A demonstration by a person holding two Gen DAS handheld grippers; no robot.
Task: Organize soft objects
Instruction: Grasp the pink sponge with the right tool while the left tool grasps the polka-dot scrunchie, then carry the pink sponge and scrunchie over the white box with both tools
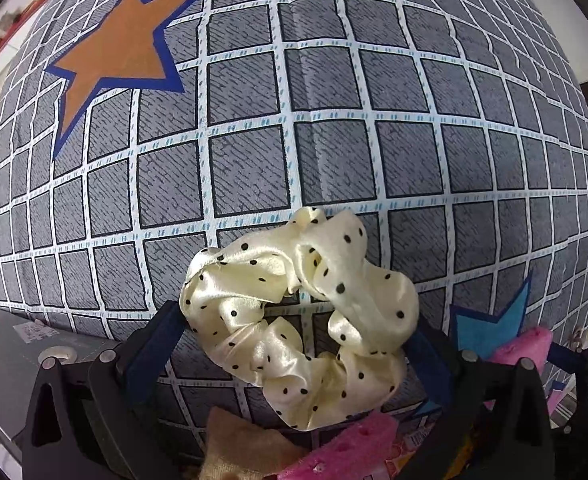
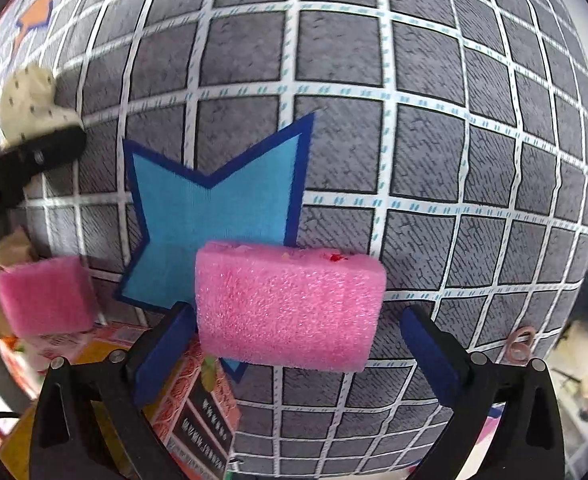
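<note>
A cream satin scrunchie (image 1: 302, 320) with black dots spans my left gripper (image 1: 294, 332), whose blue pads touch it on both sides. It hangs over a grey grid-patterned cloth (image 1: 334, 120). In the right wrist view the same scrunchie (image 2: 33, 100) shows at the far left. A pink foam sponge (image 2: 289, 304) lies between the fingers of my right gripper (image 2: 298, 320). The left pad (image 2: 165, 344) touches it, while a gap separates it from the right pad (image 2: 426, 344), so the jaws stand open. A second pink sponge (image 2: 45, 296) sits to the left.
The cloth bears an orange star (image 1: 121, 44) and a blue star (image 2: 213, 216). A tan fabric piece (image 1: 245, 440) and a pink sponge (image 1: 342, 452) lie below the scrunchie. A printed red box (image 2: 197, 412) sits at the cloth's near edge. A small metal ring (image 2: 520, 344) lies right.
</note>
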